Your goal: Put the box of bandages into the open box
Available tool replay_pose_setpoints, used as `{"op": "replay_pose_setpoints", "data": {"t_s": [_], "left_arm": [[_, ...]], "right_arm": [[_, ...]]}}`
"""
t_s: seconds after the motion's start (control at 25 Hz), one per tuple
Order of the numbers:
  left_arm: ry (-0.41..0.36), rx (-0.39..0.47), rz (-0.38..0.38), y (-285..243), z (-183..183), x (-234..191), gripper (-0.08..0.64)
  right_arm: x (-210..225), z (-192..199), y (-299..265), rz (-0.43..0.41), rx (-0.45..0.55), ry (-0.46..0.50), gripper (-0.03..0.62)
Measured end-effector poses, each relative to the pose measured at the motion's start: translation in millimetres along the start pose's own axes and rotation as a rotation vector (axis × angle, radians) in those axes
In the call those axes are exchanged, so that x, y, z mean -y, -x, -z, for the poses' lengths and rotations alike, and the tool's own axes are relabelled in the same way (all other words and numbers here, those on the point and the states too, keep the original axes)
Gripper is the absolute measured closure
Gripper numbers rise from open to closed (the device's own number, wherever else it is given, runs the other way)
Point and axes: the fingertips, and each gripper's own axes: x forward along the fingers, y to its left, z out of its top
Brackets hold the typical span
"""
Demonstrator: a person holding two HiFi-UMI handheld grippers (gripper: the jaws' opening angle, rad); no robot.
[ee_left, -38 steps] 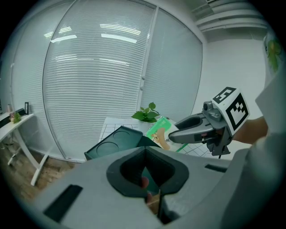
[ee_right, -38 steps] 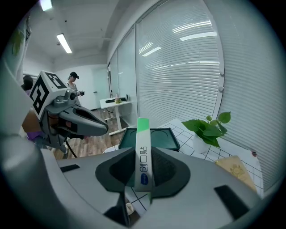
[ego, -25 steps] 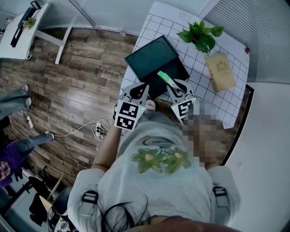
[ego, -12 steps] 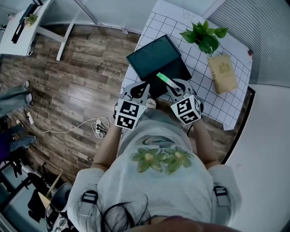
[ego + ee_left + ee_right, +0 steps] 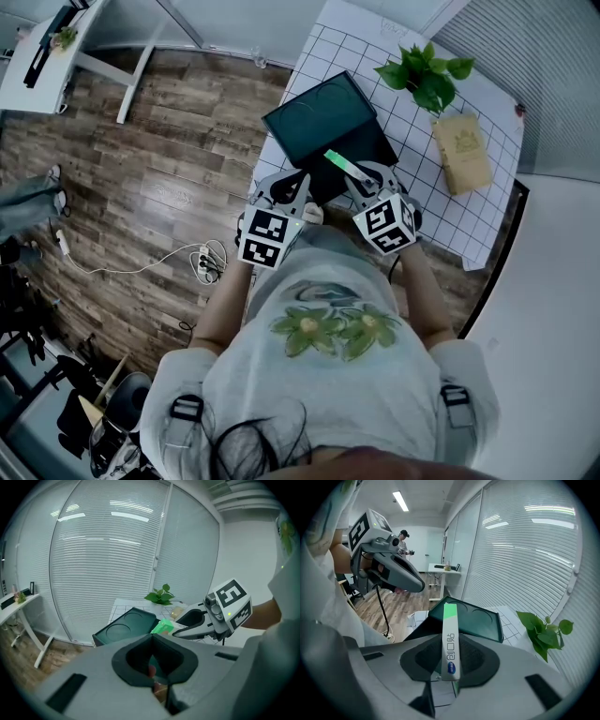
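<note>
The box of bandages (image 5: 341, 162), long and thin in green and white, sticks out from my right gripper (image 5: 364, 178), which is shut on its near end. It hangs over the dark green open box (image 5: 361, 150), whose lid (image 5: 314, 117) stands tilted behind it. In the right gripper view the box of bandages (image 5: 450, 620) points at the lid (image 5: 476, 618). My left gripper (image 5: 286, 185) hovers just left of the open box with its jaws together and nothing in them. The left gripper view shows the right gripper (image 5: 187, 623) and the green box end (image 5: 162, 626).
The table (image 5: 412, 220) has a white grid cloth. A potted green plant (image 5: 422, 75) and a tan box (image 5: 462, 150) stand at its far right. Wooden floor with a power strip and cable (image 5: 202, 262) lies to the left. A white desk (image 5: 56, 47) stands far left.
Both grippers and the box of bandages stay almost where they were. A person at the floor's left edge has moved out of view.
</note>
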Motion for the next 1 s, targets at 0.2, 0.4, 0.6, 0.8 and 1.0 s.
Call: {"op": "replay_pose_setpoints", "data": {"t_s": [0.2, 0.4, 0.6, 0.8, 1.0], "left_arm": [[0.006, 0.0, -0.003, -0.9, 1.0, -3.3, 0.552], [0.013, -0.003, -0.005, -4.4, 3.6, -6.1, 0.552], [0.016, -0.007, -0.006, -7.9, 3.4, -8.4, 0.552], [0.018, -0.005, -0.006, -10.3, 2.3, -10.3, 0.552], [0.02, -0.007, -0.008, -11.7, 1.8, -12.0, 0.552]], "right_arm": [[0.1, 1.7, -4.5, -0.009, -0.006, 0.006, 0.5], [0.9, 2.3, -9.3, -0.01, -0.013, 0.031, 0.5], [1.9, 4.2, -14.5, -0.016, -0.027, 0.069, 0.5], [1.1, 6.8, -19.2, -0.031, -0.038, 0.081, 0.5], [0.9, 9.3, -22.2, -0.041, -0.047, 0.088, 0.502]]}}
